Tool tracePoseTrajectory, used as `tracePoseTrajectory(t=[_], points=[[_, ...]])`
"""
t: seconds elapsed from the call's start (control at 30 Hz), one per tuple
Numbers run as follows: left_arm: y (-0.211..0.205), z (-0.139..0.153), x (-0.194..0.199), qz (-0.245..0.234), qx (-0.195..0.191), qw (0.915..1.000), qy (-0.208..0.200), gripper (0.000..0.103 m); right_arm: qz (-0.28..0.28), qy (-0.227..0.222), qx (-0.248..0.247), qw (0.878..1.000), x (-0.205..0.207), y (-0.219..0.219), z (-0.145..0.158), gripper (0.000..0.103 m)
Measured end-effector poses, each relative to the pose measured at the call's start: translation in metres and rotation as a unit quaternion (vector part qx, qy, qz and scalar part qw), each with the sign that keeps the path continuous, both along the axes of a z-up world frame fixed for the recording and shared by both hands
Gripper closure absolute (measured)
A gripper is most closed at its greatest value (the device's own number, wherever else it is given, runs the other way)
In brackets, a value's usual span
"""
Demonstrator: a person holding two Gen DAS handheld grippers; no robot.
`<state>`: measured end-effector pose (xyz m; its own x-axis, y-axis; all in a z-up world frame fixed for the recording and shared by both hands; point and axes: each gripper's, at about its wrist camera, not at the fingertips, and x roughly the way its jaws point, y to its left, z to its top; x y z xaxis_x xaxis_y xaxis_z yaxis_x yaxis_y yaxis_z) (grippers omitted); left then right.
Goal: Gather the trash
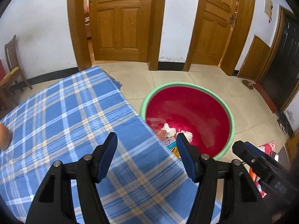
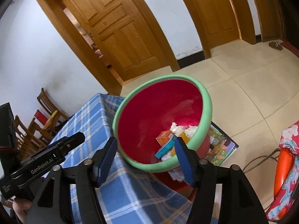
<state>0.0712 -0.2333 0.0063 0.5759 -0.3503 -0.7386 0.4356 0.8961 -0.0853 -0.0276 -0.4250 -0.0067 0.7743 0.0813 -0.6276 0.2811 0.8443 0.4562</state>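
Observation:
A red basin with a green rim [image 1: 231,115] [image 2: 206,100] stands on the floor just off the table's right edge. In it lie crumpled white tissues [image 1: 169,128] [image 2: 179,129], an orange box [image 1: 161,133] [image 2: 164,137] and a teal box [image 2: 164,150]. My left gripper [image 1: 146,140] is open and empty above the table's corner, level with the basin's near side. My right gripper [image 2: 145,143] is open and empty too, above the basin's near rim. Each gripper's black body shows at the side of the other's view, the right one [image 1: 261,166] and the left one [image 2: 46,160].
The table carries a blue plaid cloth [image 1: 65,112] [image 2: 89,123], with something round and orange-pink at its left edge [image 1: 2,136]. Wooden chairs [image 1: 13,69] [image 2: 44,112] stand by the wall. A picture mat [image 2: 222,145] lies under the basin, a red floral cloth [image 2: 287,158] to the right. Wooden doors stand behind.

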Motion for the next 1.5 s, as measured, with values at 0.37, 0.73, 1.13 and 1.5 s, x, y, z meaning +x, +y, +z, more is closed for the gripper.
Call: tracePoseTrajectory(t=[0.37, 0.73, 1.13, 1.5], points=[[0.043, 0.014, -0.021, 0.034, -0.013, 0.9993, -0.01, 0.037, 0.031, -0.021, -0.025, 0.999, -0.014, 0.035, 0.024, 0.033], [0.091, 0.029, -0.044, 0.082, -0.022, 0.996, -0.027, 0.026, 0.057, -0.039, -0.055, 0.996, -0.027, 0.07, 0.043, 0.026], [0.149, 0.034, -0.062, 0.148, -0.018, 0.9881, -0.037, 0.02, 0.099, -0.049, -0.076, 0.991, -0.033, 0.113, 0.054, 0.026], [0.183, 0.036, -0.081, 0.183, -0.026, 0.9817, -0.044, 0.02, 0.132, -0.049, -0.096, 0.985, -0.034, 0.147, 0.053, 0.026]])
